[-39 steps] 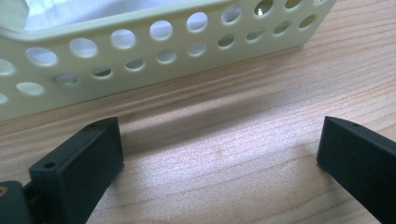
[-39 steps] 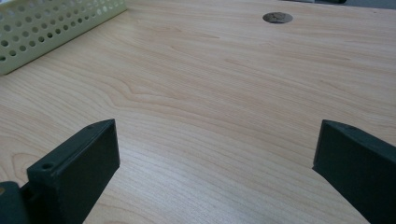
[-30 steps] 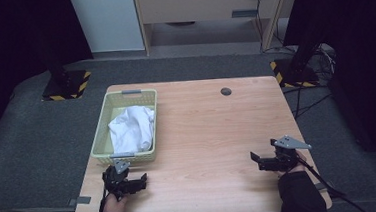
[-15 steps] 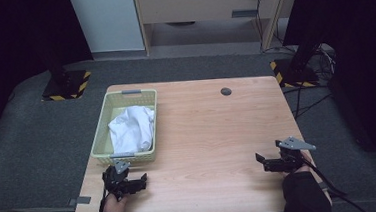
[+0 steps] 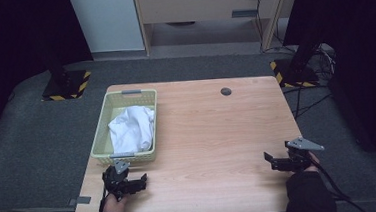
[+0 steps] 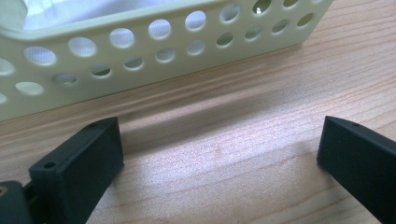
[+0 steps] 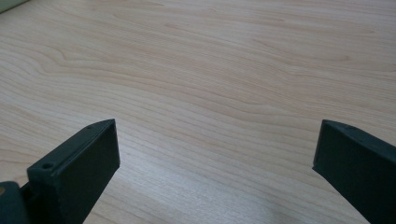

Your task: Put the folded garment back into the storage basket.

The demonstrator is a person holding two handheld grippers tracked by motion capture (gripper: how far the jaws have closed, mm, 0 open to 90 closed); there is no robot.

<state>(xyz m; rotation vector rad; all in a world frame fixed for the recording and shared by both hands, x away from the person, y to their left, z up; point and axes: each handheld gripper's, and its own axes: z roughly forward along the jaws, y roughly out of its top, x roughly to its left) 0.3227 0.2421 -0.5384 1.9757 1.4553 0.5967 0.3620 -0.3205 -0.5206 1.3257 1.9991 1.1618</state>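
Wooden table point(image 5: 213, 134) (pale grain) stands on grey carpet point(image 5: 33, 142).

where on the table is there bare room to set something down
Most of the table is bare: the wide wood between the basket and the right edge, back to the small dark disc. The front strip between the left gripper and right gripper is free too. The left side is crowded: the basket holds a white cloth.

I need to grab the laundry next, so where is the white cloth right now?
In the high view, the white cloth lies bunched inside the pale basket on the table's left side, just beyond the left gripper.
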